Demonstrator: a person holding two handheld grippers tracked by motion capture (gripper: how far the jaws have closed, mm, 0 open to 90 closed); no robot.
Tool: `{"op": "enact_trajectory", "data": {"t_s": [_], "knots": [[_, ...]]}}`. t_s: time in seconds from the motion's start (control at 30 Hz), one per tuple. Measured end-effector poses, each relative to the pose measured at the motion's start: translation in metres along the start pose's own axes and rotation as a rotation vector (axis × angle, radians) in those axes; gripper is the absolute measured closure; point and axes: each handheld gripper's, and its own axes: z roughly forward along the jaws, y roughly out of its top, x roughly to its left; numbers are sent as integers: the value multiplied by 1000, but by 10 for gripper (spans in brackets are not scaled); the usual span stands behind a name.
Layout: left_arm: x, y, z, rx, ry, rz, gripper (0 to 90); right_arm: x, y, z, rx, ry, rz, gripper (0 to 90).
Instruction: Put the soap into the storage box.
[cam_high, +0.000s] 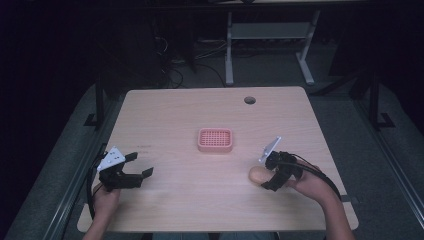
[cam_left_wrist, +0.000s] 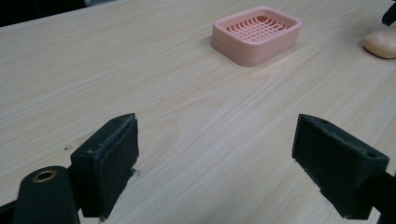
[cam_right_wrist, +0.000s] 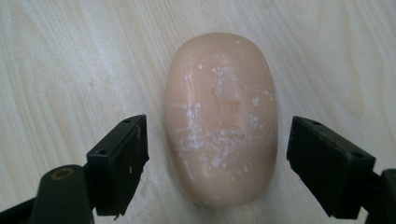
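Right tongs (cam_right_wrist: 217, 154) spread wide, straddling soap bar (cam_right_wrist: 222, 116), no grip yet; left tongs (cam_left_wrist: 217, 163) open, idle. I judge transfer to dish (cam_left_wrist: 256, 35) ahead remains.

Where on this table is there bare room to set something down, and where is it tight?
Most of the table is bare: the far strip between the pink soap dish and the cable hole, the left half beyond the left gripper, and the near middle between both grippers. It is tight only near right, where the right gripper straddles the soap bar.
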Motion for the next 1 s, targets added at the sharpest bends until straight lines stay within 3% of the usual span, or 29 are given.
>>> {"op": "enact_trajectory", "data": {"t_s": [0.53,1.0], "knots": [[0,1,0,1,-3,2,143,-5,7,12,48,17,-14,229],[0,1,0,1,-3,2,143,-4,11,18,75,27,-28,313]]}}
